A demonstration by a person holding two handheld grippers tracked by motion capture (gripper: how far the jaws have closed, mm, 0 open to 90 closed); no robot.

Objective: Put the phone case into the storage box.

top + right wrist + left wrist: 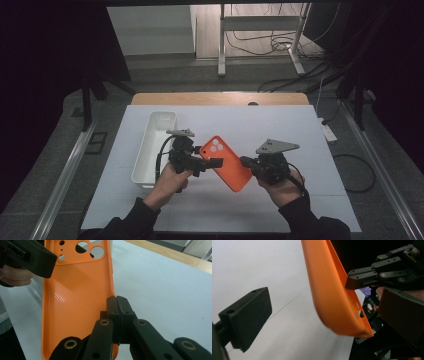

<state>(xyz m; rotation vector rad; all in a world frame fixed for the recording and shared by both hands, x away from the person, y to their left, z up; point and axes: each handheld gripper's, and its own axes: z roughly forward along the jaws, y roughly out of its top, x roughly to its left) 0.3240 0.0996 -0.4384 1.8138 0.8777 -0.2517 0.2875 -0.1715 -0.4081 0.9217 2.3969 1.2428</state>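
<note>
White sheet over a wooden worktop (280,98), dark curtains at both sides, grey floor and a metal frame beyond.

Nearest the camera in the high view: two dark sleeves coming in from the bottom edge, each hand wrapped around a tool. Right tool (248,162) pointing left, jaws pinched tight on the long right-hand rim of the orange case (226,163); in the right gripper view (117,305) pads pressed flat together over that thin edge, textured inside of the case facing the camera, lens holes at the far end. Left tool (216,162) pointing right, reaching in at the case from the other side, near its camera end. In the left gripper view (317,312) jaws standing wide apart: one black pad at lower left, clear of the case, the other at lower right behind its orange edge; no pinch visible, case passing between them edge-on, port cut-outs showing along its bottom end.

Case held up off the sheet, tilted, midway between the two hands, near the middle of the worktop.

Farther left, just behind the left hand: white bin (154,147), long and narrow, lying on the sheet. Beyond the worktop: cables across the floor.
</note>
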